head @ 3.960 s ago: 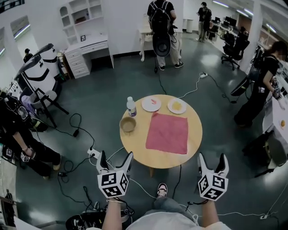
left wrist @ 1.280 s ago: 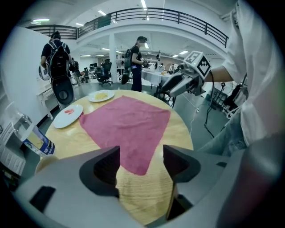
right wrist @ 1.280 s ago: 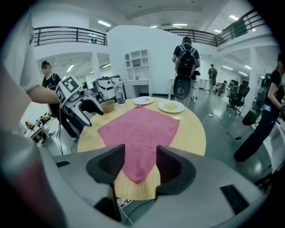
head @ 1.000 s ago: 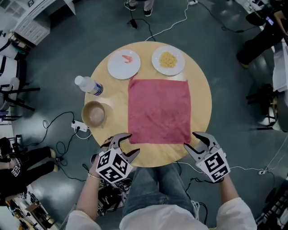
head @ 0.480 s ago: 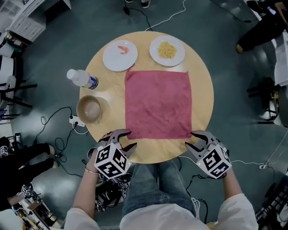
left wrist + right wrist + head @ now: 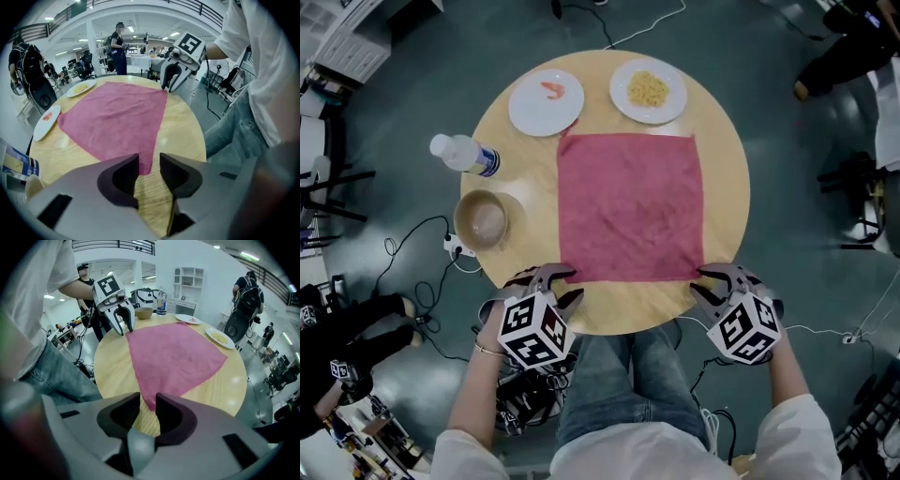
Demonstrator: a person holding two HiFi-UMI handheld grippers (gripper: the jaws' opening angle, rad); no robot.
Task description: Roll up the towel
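The pink towel [image 6: 630, 206] is spread flat on the round table [image 6: 722, 159], and the grasping step is judged to be in hand. Its near left corner is framed by the left gripper [image 6: 558, 284] and its near right corner by the right gripper [image 6: 701, 281]. Both pairs of jaws have just been closing, yet a narrow gap remains and the cloth is not pinched. Next, both corners must be clamped and turned evenly toward the far edge.

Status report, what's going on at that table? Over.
Left gripper and right gripper: jaws just closing, towel corner between each pair, not pinched. Towel flat, unrolled. Near edge clear.
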